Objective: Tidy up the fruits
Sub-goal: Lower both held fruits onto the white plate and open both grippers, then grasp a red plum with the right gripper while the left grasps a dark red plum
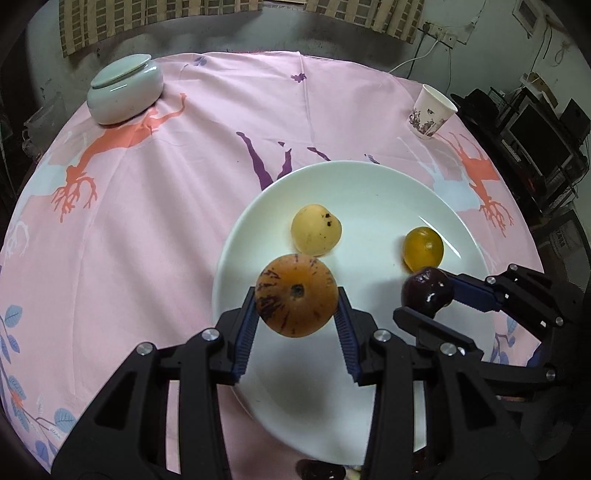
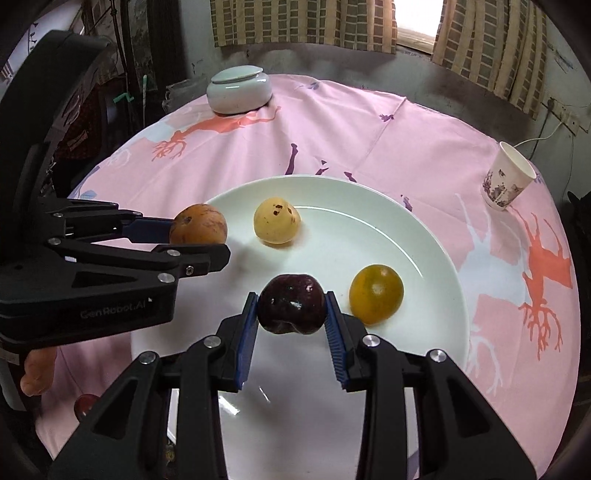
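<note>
The left gripper [image 1: 297,299] is clenched on a round orange-brown fruit [image 1: 296,295] with dark purple streaks and a small pit at its centre, its ribbed blue pads [image 1: 246,332] pressing both sides. The right gripper [image 2: 291,308] grasps a glossy, dark purple fruit [image 2: 291,308] with a dimpled, apple-like shape. Both fruits hang over the near part of a smooth white plate [image 1: 369,184], the streaked one above its left rim.

On the plate lie a matte pale yellow fruit [image 1: 316,229] with a few dark specks and a shiny amber fruit [image 1: 423,248], well apart from each other. The plate rests on a creased pink cloth [image 1: 166,221] printed with coral deer, purple legs and blue leaves.

Only the right wrist view shows the left gripper from the side, with pale lettering on its black body, bare toes [image 2: 35,373] below it, and something small and red [image 2: 85,404] at the cloth's near edge. Only the left wrist view shows a dark shiny thing at its bottom edge, too cut off to tell.

Far back stand a glazed pale green lidded jar [image 1: 125,88] and a tilted paper cup [image 1: 430,110] with a purple print near the right edge. Striped curtains [image 2: 303,22] hang behind.
</note>
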Tool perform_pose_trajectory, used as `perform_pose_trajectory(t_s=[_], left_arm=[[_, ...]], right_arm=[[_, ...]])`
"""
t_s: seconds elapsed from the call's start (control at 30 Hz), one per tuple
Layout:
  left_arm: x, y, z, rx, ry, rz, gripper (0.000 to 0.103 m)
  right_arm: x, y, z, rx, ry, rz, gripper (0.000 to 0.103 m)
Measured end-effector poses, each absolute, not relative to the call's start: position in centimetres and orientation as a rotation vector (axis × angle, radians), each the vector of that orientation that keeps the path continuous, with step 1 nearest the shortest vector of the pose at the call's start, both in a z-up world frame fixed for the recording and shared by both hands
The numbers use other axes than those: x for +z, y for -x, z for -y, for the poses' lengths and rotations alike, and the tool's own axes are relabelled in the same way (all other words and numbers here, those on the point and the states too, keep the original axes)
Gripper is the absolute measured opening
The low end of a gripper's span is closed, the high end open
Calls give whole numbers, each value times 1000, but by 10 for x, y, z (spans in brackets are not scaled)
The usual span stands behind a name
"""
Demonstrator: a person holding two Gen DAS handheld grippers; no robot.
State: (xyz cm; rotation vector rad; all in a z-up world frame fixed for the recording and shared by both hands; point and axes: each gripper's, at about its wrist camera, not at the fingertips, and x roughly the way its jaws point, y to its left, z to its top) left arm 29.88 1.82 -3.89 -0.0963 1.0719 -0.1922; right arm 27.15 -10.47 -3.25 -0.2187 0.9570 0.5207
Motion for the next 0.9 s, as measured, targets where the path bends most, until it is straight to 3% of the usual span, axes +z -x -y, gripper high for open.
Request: perform_pose_trajectory(t_s=[0.23, 0.27, 0.3, 0.33, 0.43, 0.5, 0.57, 0.73, 0.9], left_arm=[[-50, -312, -20, -189, 116, -1094, 41], [-51, -314, -20, -189, 118, -1097, 42], [-51, -314, -20, -189, 123, -1101, 42], [-50, -314, -20, -187, 130, -1099, 44], [-35, -304, -21, -199, 137, -1050, 58], [-17, -288, -22, -211, 125, -1005, 60], [3, -263, -26, -235, 132, -952, 69], [33, -171, -33, -234, 82, -799, 90], [7, -91, -32, -228, 55, -773, 96]], right_arm=[[-41, -285, 91, 495, 270, -946, 36], [-42, -285, 89, 487, 285, -942, 38], [-43, -286, 87, 471, 307, -936, 47], [-42, -285, 87, 450, 324, -922, 61], [-32, -280, 95, 410, 329, -879, 63], [-18, -269, 106, 400, 305, -869, 63], [-2, -250, 122, 384, 277, -850, 64], [22, -171, 176, 334, 167, -846, 95], [8, -92, 200, 282, 137, -851, 96]])
